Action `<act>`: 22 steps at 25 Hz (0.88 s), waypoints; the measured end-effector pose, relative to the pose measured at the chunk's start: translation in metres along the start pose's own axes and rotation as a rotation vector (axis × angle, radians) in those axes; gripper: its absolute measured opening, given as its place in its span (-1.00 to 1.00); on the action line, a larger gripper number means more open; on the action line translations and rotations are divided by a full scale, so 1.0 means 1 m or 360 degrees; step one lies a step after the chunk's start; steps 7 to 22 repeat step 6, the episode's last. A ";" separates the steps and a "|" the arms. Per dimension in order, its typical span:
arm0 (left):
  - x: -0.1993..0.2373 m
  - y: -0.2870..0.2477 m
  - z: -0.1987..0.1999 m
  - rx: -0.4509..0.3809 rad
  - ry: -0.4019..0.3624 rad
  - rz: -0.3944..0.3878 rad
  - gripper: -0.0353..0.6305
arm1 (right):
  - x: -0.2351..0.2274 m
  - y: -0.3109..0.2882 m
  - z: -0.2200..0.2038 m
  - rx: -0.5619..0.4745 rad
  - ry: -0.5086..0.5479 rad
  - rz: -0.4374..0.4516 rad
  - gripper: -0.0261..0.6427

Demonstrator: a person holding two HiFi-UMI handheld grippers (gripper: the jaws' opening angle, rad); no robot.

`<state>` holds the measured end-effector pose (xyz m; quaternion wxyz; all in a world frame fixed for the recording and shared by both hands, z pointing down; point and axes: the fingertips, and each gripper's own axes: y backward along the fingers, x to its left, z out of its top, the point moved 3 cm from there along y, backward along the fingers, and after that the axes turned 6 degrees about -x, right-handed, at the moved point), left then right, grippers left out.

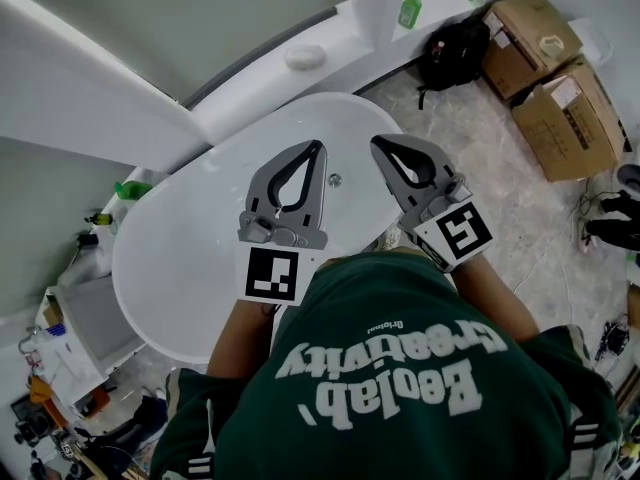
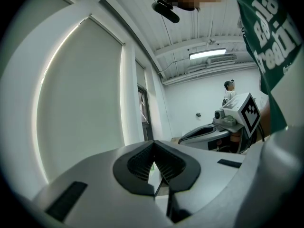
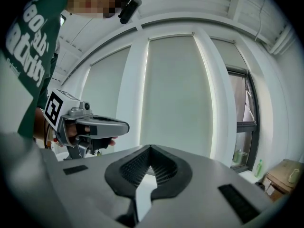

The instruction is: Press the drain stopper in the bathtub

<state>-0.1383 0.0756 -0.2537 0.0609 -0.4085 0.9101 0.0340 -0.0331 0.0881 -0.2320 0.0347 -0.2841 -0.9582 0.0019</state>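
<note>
Bathtub (image 1: 180,258), white and oval, stands near cardboard boxes (image 1: 575,118).

The small round metal drain stopper (image 1: 335,179) sits on the bottom of the white oval bathtub (image 1: 180,253), near one end.

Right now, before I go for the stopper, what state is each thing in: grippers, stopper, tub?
Left gripper: shut, empty, held level above the tub.
Right gripper: shut, empty, beside the left one.
Drain stopper: untouched; up or down cannot be told.
Bathtub: no water visible.
Green bottle: upright on the ledge.
</note>
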 end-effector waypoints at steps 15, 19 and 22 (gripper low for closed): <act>0.015 0.005 -0.001 -0.0018 -0.0011 0.0017 -0.87 | 0.008 -0.013 0.000 0.0012 0.0051 0.0008 -0.89; 0.015 0.005 -0.001 -0.0018 -0.0011 0.0017 -0.87 | 0.008 -0.013 0.000 0.0012 0.0051 0.0008 -0.89; 0.015 0.005 -0.001 -0.0018 -0.0011 0.0017 -0.87 | 0.008 -0.013 0.000 0.0012 0.0051 0.0008 -0.89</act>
